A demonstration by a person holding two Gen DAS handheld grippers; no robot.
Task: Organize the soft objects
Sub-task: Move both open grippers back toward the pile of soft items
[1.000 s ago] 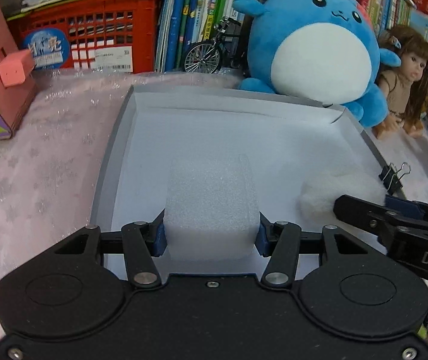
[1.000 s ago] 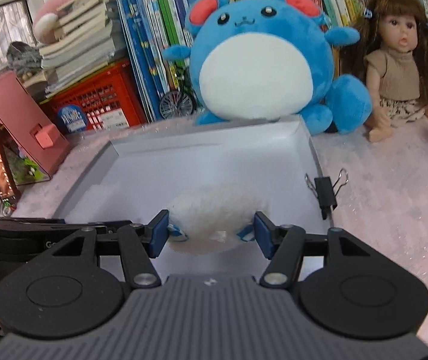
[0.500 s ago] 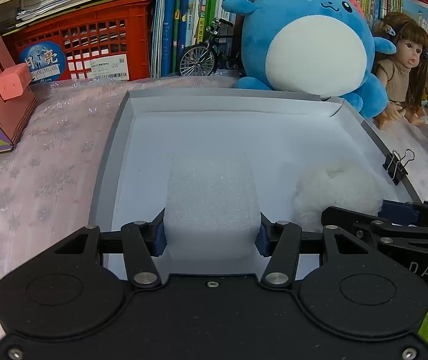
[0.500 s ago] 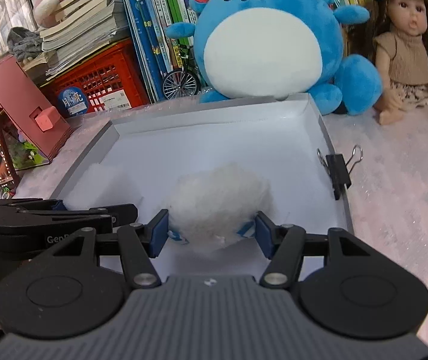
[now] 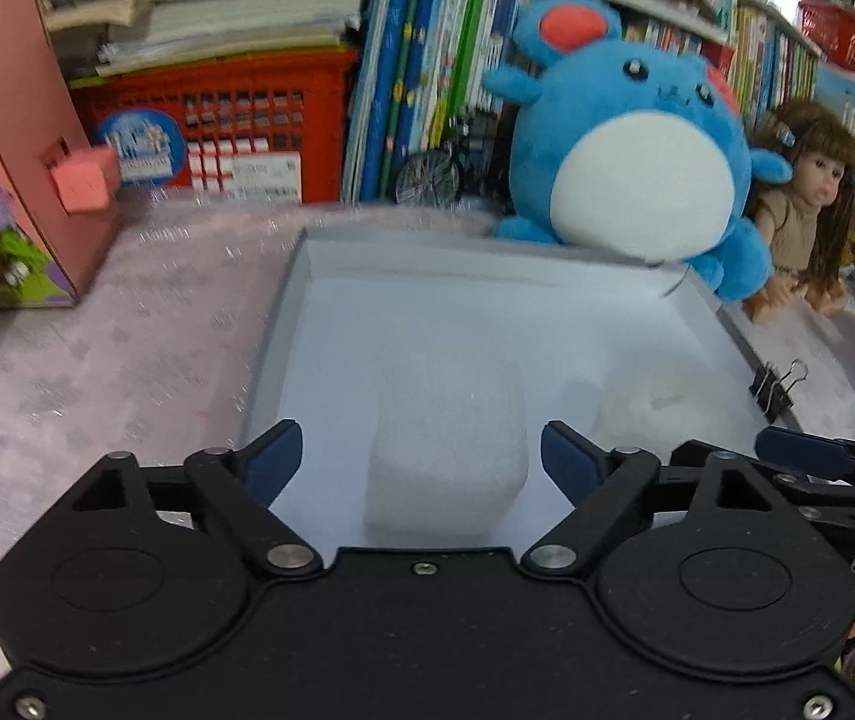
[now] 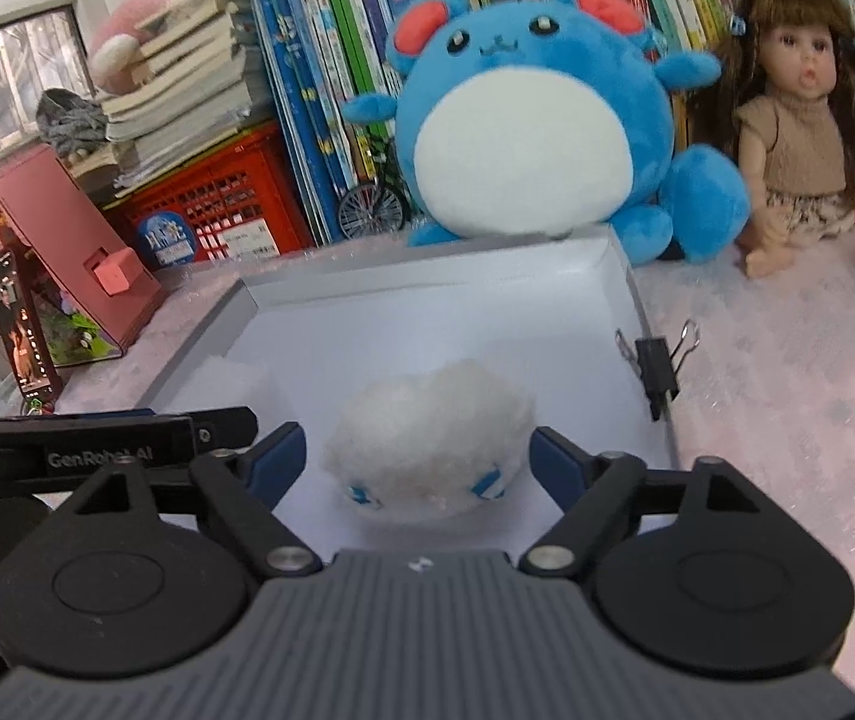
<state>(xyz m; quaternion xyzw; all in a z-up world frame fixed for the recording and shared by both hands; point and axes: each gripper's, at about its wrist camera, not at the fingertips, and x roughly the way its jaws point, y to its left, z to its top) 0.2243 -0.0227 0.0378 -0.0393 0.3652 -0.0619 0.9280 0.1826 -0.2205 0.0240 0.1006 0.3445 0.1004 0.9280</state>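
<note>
Two soft white pieces lie in one shallow grey tray (image 6: 619,276) — one foam block (image 5: 448,468) and one fluffy cotton ball (image 6: 433,438). One black binder clip (image 6: 658,369) sits on the tray's rim. Behind the tray there is one big blue plush (image 6: 523,114), one doll (image 6: 799,120) with long brown hair, and one toy bicycle (image 6: 370,207). One red crate (image 5: 217,120) holds one stack of books, one pink box (image 5: 25,138) stands at the left, and one phone (image 6: 22,324) leans beside it. Upright books fill the shelf — too many to count.
</note>
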